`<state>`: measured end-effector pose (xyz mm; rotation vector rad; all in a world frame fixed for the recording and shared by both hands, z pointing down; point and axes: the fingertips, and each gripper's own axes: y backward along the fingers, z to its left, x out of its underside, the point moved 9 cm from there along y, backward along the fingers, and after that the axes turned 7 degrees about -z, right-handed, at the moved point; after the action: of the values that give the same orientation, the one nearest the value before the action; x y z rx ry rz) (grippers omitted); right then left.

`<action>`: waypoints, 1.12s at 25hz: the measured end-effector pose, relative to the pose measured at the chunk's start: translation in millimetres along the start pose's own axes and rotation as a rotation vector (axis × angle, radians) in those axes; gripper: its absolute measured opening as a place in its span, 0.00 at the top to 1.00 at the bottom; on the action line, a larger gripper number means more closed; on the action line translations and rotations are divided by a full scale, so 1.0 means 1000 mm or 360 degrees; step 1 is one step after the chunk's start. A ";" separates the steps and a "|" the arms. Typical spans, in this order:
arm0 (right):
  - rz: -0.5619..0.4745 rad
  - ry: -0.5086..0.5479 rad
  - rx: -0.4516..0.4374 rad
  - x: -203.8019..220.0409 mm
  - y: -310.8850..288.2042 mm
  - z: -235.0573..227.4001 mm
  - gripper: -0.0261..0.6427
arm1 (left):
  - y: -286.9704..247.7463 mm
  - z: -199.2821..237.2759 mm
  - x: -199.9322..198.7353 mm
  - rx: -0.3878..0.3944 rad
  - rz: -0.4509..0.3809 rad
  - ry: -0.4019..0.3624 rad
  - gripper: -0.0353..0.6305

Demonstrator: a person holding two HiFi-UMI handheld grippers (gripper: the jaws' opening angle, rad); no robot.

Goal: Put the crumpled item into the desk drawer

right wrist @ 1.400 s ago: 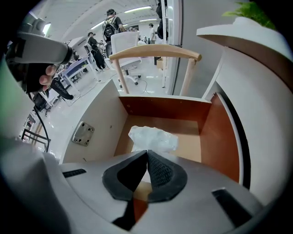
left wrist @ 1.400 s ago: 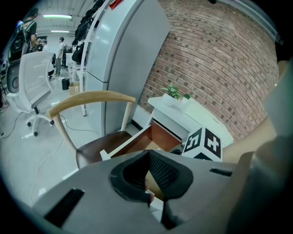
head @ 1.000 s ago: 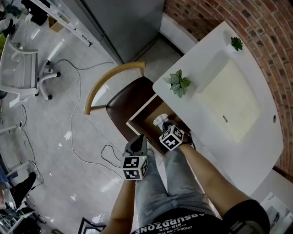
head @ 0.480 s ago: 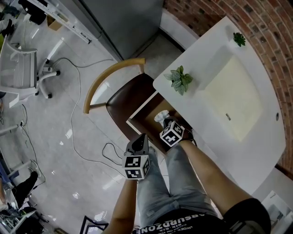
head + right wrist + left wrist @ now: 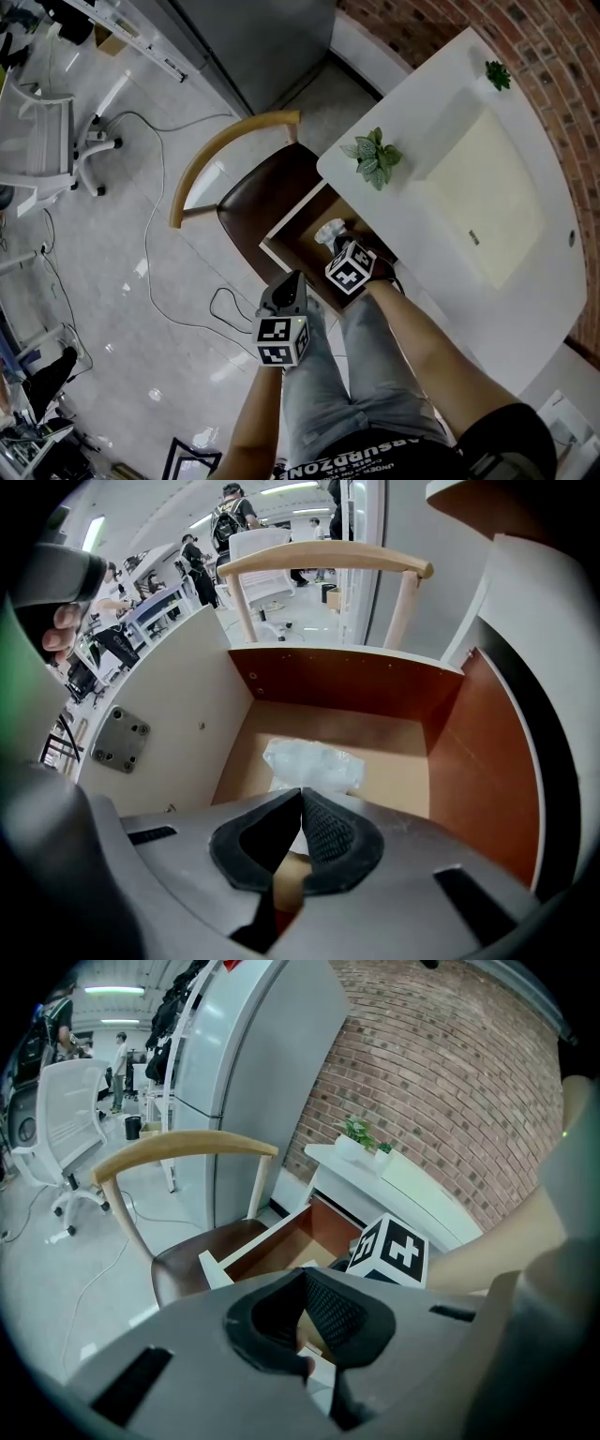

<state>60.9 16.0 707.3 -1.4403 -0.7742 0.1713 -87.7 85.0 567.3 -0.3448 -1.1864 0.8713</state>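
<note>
The crumpled white item (image 5: 312, 764) hangs just inside the open wooden drawer (image 5: 337, 682), above its floor. My right gripper (image 5: 301, 792) is shut on the item's near edge. In the head view the item (image 5: 330, 231) shows just ahead of the right gripper (image 5: 336, 244), over the drawer (image 5: 281, 246) that is pulled out from the white desk (image 5: 441, 253). My left gripper (image 5: 287, 281) hovers near the drawer's front corner, shut, with nothing between its jaws. From the left gripper (image 5: 305, 1271) I see the drawer (image 5: 272, 1241) and the right gripper's marker cube (image 5: 389, 1251).
A brown chair (image 5: 253, 202) with a curved wooden back stands against the drawer's far end. On the desk are a potted plant (image 5: 373, 159), a cream mat (image 5: 483, 206) and a small plant (image 5: 497, 75). Cables (image 5: 159, 225) trail across the floor. A brick wall borders the desk.
The head view has drifted slightly. Both grippers and the crumpled item keep their places relative to the drawer.
</note>
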 end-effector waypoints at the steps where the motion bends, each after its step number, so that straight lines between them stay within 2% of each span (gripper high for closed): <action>1: 0.0002 0.0007 0.0001 -0.001 -0.001 0.000 0.96 | 0.000 0.001 0.000 -0.0001 0.0000 0.0002 0.94; 28: 0.0064 0.0105 -0.0015 0.000 -0.038 -0.003 0.96 | -0.017 0.009 0.006 -0.0002 0.0025 0.0012 0.94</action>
<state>49.5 7.5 742.2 -1.4642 -0.6933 0.1499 -88.5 76.7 586.4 -0.3586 -1.1784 0.8822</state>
